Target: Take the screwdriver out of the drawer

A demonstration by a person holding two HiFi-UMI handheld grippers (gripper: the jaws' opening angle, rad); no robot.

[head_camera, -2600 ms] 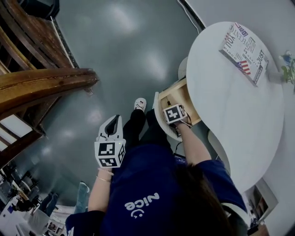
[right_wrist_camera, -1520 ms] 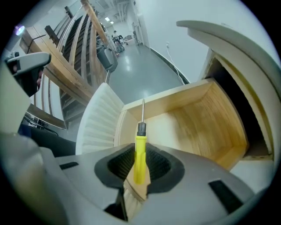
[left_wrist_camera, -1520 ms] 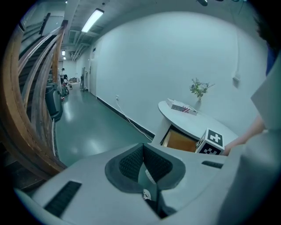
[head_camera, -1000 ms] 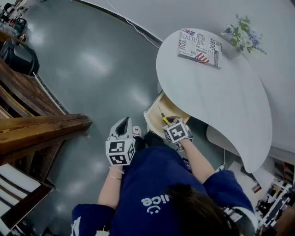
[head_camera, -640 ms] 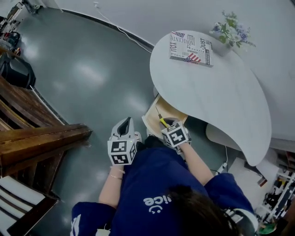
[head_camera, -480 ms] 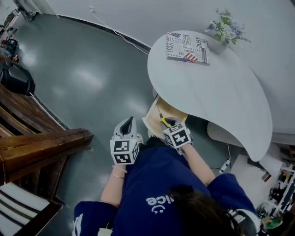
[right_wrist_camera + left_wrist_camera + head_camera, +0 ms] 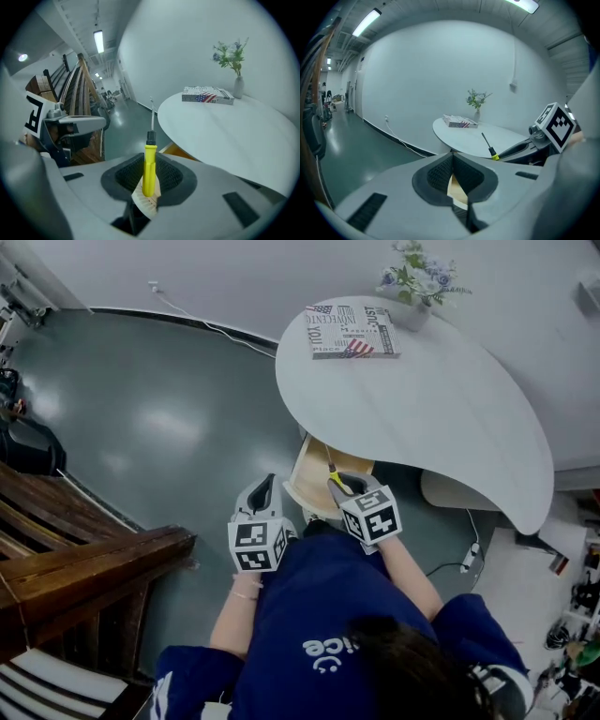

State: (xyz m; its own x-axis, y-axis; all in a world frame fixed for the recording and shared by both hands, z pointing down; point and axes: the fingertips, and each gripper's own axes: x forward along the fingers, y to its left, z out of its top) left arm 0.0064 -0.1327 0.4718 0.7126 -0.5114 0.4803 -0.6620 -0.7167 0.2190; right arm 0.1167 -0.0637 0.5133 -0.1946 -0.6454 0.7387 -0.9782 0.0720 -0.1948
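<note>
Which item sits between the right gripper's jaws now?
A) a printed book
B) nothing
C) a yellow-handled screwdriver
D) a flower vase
C: in the right gripper view the right gripper is shut on the yellow-handled screwdriver, its metal shaft pointing away past the white rounded table.

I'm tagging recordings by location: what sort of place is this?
Likely a large open hall or studio rather than a home: glossy grey floor, rounded white table, brown wooden staircase, ceiling strip lights.
</note>
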